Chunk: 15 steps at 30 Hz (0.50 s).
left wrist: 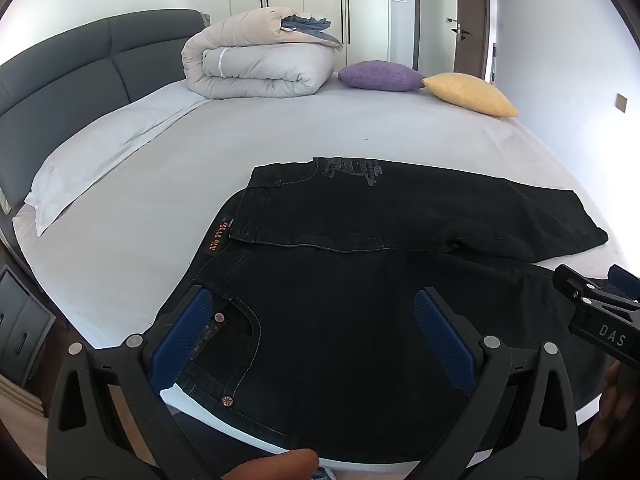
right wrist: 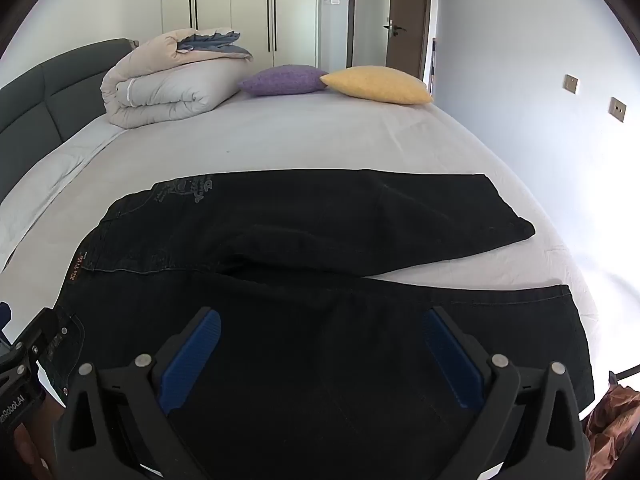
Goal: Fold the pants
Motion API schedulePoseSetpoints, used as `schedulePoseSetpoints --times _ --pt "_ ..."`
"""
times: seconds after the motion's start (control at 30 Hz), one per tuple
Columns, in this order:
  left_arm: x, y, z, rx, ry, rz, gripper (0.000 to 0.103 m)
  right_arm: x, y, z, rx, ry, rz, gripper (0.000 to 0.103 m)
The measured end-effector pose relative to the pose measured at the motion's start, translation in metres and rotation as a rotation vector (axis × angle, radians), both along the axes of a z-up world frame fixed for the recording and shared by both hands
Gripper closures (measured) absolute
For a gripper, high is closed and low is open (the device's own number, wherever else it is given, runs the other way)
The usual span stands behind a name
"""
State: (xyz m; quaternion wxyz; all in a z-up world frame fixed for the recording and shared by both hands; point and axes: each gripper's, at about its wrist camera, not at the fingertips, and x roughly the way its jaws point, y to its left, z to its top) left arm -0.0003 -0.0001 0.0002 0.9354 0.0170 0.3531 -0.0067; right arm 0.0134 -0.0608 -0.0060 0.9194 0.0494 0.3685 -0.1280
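Pants (left wrist: pixel 360 300) spread on bed (left wrist: pixel 180 184), both hand-held grippers (left wrist: pixel 312 344) (right wrist: pixel 320 352) spread above, pinching nothing. Left view: waistband label, pocket rivets. Right view: leg hems.

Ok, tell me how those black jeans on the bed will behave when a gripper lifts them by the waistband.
The black jeans will likely droop and drag rather than lift flat, since they lie limp on the bed. The thick stitched denim looks fairly heavy. The far leg, lying apart, may swing loose.
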Motion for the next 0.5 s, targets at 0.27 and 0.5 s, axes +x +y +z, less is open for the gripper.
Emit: schedulePoseSetpoints --times 0.27,0.5 --pt "-0.0009 0.0020 0.0015 0.000 0.001 0.001 0.000 -0.0003 0.0018 -0.0001 0.000 0.007 0.001 0.000" --pt "-0.0006 0.0050 -0.0011 0.003 0.004 0.006 0.000 0.0000 0.0002 -0.0021 0.002 0.008 0.001 0.000"
